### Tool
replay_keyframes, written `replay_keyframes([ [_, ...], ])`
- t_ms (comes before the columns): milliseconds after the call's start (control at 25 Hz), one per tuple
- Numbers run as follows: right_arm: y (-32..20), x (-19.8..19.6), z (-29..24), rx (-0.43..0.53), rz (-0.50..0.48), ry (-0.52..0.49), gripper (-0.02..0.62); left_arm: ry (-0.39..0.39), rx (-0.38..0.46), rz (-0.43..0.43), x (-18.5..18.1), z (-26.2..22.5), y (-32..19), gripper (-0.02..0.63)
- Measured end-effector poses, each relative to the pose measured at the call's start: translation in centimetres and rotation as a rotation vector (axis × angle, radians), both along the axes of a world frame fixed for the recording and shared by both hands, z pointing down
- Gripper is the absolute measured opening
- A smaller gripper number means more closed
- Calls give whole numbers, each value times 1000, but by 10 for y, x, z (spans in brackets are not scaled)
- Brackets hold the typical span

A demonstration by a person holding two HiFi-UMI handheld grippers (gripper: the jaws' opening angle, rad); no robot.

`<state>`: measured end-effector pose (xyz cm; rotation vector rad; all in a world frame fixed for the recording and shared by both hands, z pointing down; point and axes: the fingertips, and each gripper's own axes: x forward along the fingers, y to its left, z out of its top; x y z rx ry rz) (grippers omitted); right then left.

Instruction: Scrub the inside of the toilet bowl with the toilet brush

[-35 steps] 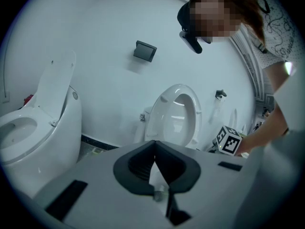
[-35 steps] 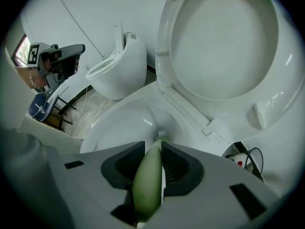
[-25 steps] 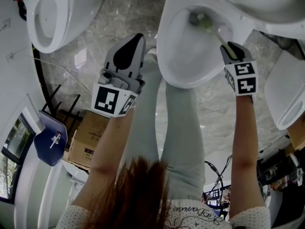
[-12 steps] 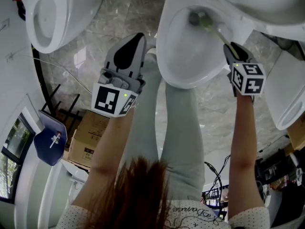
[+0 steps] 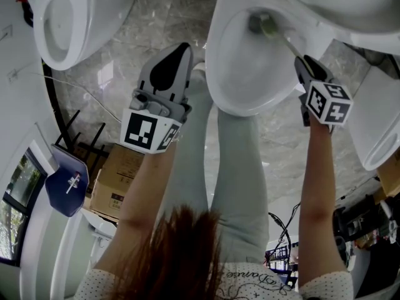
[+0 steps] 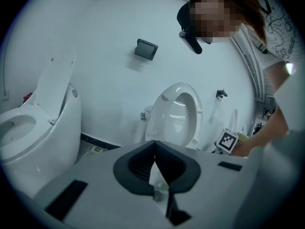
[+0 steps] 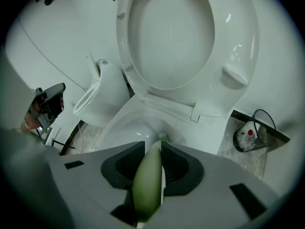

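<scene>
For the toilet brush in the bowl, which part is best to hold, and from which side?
Grip the toilet brush by its green handle, near the upper end. The brush head lies deep in the toilet bowl and the handle slants up toward the rim, so come from the rim side, jaws across the handle, as the right gripper does.

surface: marble floor (image 5: 169, 17) | on it: toilet bowl (image 5: 214, 61), second toilet (image 5: 69, 17), cardboard box (image 5: 122, 189)

Showroom-like room (or lab), several toilets (image 5: 62, 24), marble floor (image 5: 169, 11)
</scene>
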<state>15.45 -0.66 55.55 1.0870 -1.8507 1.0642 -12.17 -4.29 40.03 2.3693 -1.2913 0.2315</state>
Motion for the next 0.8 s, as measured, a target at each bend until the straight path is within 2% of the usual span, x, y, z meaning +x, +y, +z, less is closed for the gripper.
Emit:
replay_keyframes([
  [200, -6, -1, 0, 4, 81, -53, 118, 0, -3, 5, 1, 0, 0, 2],
  [800, -12, -5, -2, 19, 185, -122, 118, 0, -3, 33, 7, -1, -4, 3],
])
